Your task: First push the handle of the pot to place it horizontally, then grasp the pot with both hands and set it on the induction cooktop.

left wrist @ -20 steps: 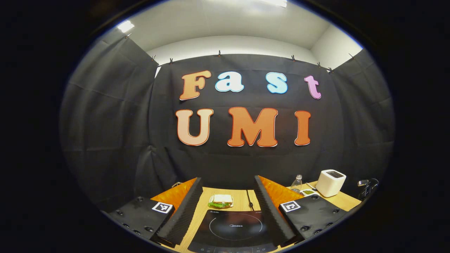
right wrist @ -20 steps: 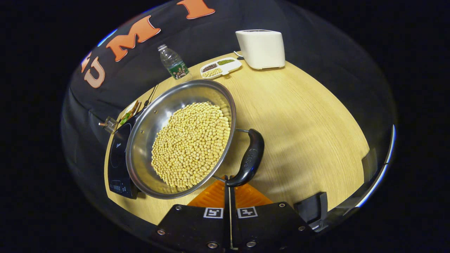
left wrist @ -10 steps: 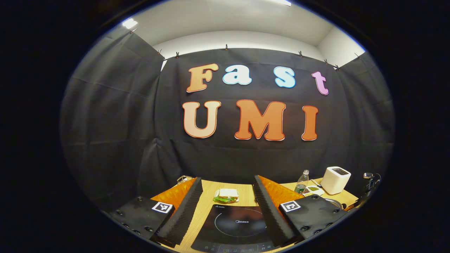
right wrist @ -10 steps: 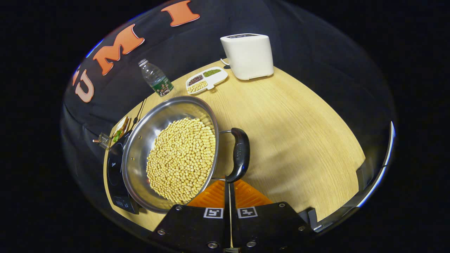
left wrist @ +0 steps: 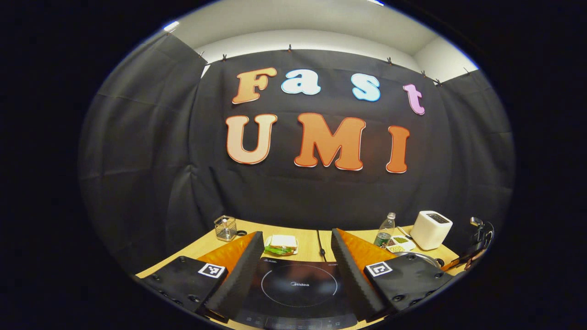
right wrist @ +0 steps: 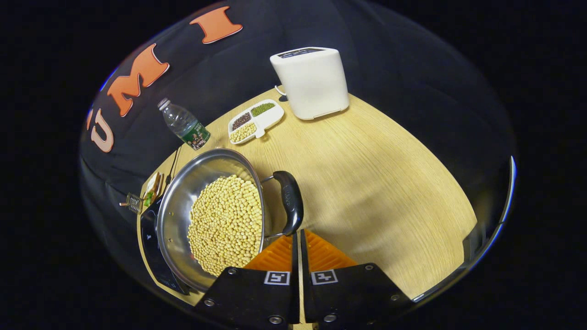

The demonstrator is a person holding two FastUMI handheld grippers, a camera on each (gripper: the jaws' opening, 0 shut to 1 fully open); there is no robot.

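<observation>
Pot (right wrist: 208, 220): steel, filled with pale yellow beans (right wrist: 224, 224); sits partly over the induction cooktop (right wrist: 153, 247) at the left edge of the table (right wrist: 367, 183) in the right gripper view; rim also peeks out behind the left gripper's right finger in the left gripper view (left wrist: 424, 257).
Pot handle (right wrist: 290, 201): black loop on the pot's right side, lying level, its near end just ahead of the right gripper's fingertips.
Wire basket (left wrist: 225, 228): near the far left corner of the table, left of the sandwich.
Left gripper (left wrist: 293, 270): jaws wide apart, nothing between them; hovers over the near part of the cooktop (left wrist: 298, 288), whose ring mark shows in the gap.
Sandwich (left wrist: 280, 244): on a small plate just beyond the cooktop's far edge.
Cable (left wrist: 321, 240): dark cord running from the cooktop's far edge toward the back of the table.
Water bottle (right wrist: 183, 124): upright near the far edge, left of the divided dish; also seen in the left gripper view (left wrist: 384, 230).
Divided dish (right wrist: 254, 121): white, three compartments with dark, green and pale grains; between bottle and toaster.
Toaster (right wrist: 311, 81): white, upright at the far edge, right of the dish.
Right gripper (right wrist: 297, 238): jaws closed with only a thin slit between the fingers, nothing held; tips just short of the handle's near end, contact uncertain.
</observation>
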